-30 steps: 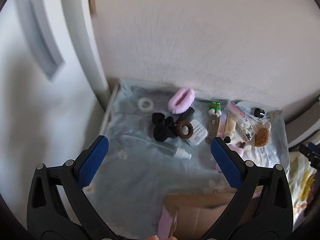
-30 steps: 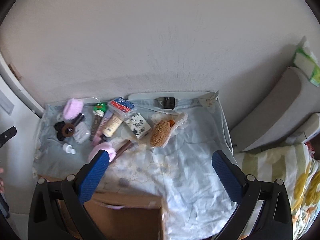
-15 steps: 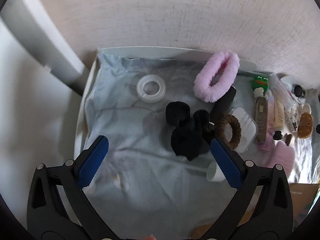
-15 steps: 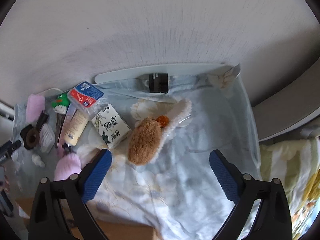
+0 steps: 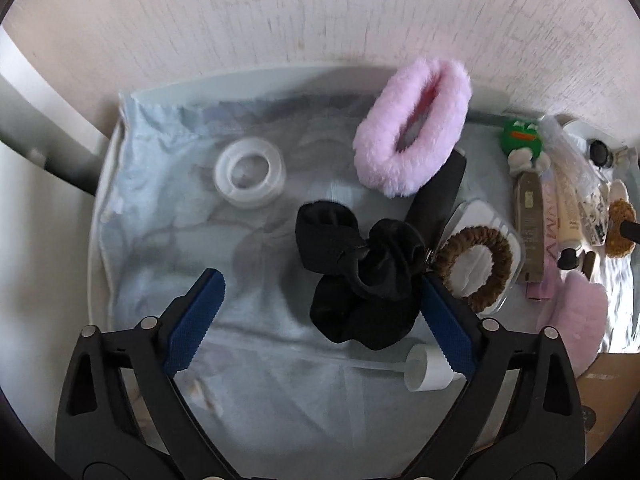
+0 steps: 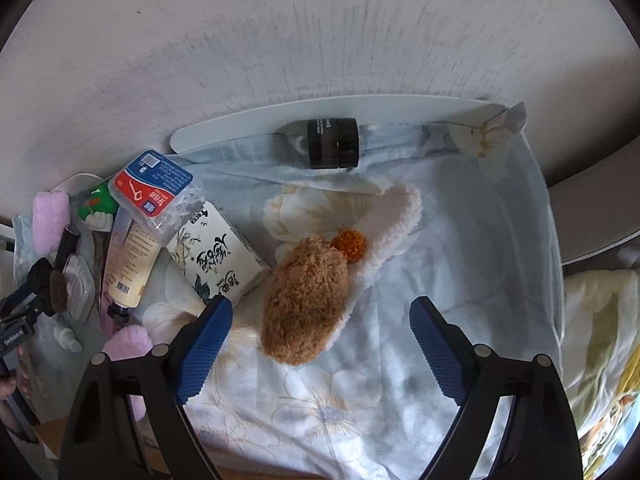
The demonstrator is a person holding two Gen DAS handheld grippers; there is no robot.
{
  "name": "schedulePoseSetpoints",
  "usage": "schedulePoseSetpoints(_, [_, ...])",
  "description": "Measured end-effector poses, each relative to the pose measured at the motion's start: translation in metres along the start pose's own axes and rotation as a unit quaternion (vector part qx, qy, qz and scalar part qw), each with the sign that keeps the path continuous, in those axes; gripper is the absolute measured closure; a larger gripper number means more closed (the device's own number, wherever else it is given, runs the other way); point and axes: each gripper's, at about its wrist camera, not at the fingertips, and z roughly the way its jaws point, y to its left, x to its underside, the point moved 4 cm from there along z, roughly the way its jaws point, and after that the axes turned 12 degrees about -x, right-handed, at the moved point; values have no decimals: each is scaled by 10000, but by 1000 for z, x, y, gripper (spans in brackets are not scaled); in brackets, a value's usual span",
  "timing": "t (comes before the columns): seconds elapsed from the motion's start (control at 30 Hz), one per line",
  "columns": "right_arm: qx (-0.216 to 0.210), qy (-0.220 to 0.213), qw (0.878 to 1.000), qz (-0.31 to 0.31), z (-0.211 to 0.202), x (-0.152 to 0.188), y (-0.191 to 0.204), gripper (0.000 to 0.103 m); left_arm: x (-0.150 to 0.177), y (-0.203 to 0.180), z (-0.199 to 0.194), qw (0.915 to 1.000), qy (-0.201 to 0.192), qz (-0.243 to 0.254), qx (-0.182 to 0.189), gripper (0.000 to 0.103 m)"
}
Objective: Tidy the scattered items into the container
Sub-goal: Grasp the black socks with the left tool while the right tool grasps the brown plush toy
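A cardboard box [image 5: 608, 396] shows only as a corner at the desk's near edge; its inside is out of view. The left tool [image 5: 320, 316] is spread wide over a black scrunchie [image 5: 360, 276], with a brown hair tie [image 5: 474, 264] and pink fluffy band [image 5: 414, 126] just beside it. The right tool [image 6: 320, 340] is also apart, over a brown plush [image 6: 306, 300], near a tissue pack [image 6: 218, 258] and black jar [image 6: 333, 143].

Black scrunchie [image 5: 362, 276] lies crumpled on pale blue cloth, touching a brown hair tie [image 5: 474, 266] resting on a clear case
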Motion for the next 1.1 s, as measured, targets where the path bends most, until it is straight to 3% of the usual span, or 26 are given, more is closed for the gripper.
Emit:
schedulePoseSetpoints(0.03, [-23,37,10000,33,2,0,-1,20,2,-1,3,10000,84,9,-16,7])
schedulePoseSetpoints(0.13, [-70,240,9996,141,12,1,-4,49,6,-2,6,9999,72,32,-65,7])
schedulePoseSetpoints(0.33, [-224,335,9984,387,18,4,-11,53,8,-6,6,9999,42,126,-38,0])
schedulePoseSetpoints(0.43, [-177,324,9985,398,16,4,-11,55,9,-6,3,9998,-87,190,-1,0])
schedulePoseSetpoints(0.53, [-116,314,9988,368,12,5,-10,67,11,-4,0,9996,-160,219,20,0])
schedulePoseSetpoints(0.8, [-176,326,9983,459,1,9,-11,72,9,1,-7,9998,39,186,14,6])
schedulePoseSetpoints(0.9, [-93,309,9988,378,-5,11,-10,72,11,-1,-17,9995,-142,281,24,28])
schedulePoseSetpoints(0.97, [17,279,9992,288,-10,12,-10,73,12,-2,-25,9992,-248,323,44,61])
schedulePoseSetpoints(1.03, [109,255,9994,194,-15,13,-9,73,11,-1,-30,9990,-286,343,-44,81])
schedulePoseSetpoints(1.1, [99,234,9995,166,-19,13,-8,74,10,2,-32,9991,-278,318,-89,88])
